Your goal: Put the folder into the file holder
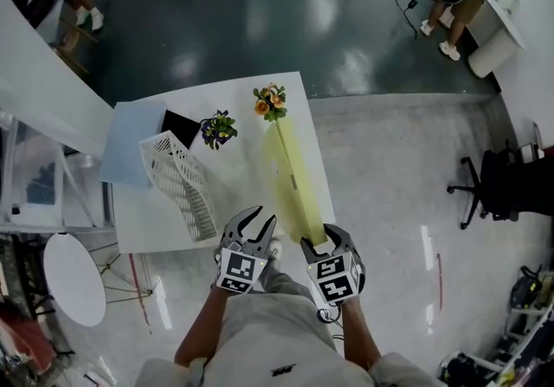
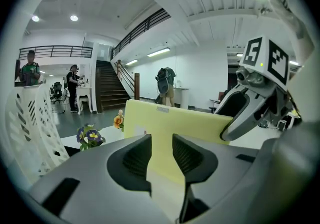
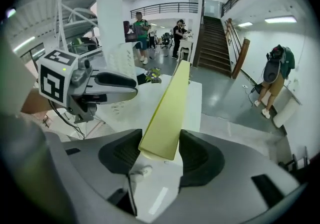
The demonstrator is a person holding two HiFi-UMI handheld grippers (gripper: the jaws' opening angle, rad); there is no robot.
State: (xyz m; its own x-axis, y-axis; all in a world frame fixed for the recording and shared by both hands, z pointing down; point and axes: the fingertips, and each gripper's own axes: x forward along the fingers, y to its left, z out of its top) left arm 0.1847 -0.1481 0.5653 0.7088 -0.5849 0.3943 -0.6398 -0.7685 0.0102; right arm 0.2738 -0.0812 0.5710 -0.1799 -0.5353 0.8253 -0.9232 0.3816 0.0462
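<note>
White lattice file holder [image 1: 177, 182] stands at the left of the table [image 1: 247, 170]. Left gripper [image 1: 257, 222]: fingers spread, clamping nothing. Yellow folder [image 1: 293, 182] is held on edge over the table's right part, well apart from the holder. Right gripper [image 1: 317, 242]: fingers pinch the folder's near end only.

Hazards: a hold at one end may let the long folder sag or pivot. A leftward sweep could strike the purple flowers [image 1: 218, 128] between folder and holder.

Holder contents: none visible.
</note>
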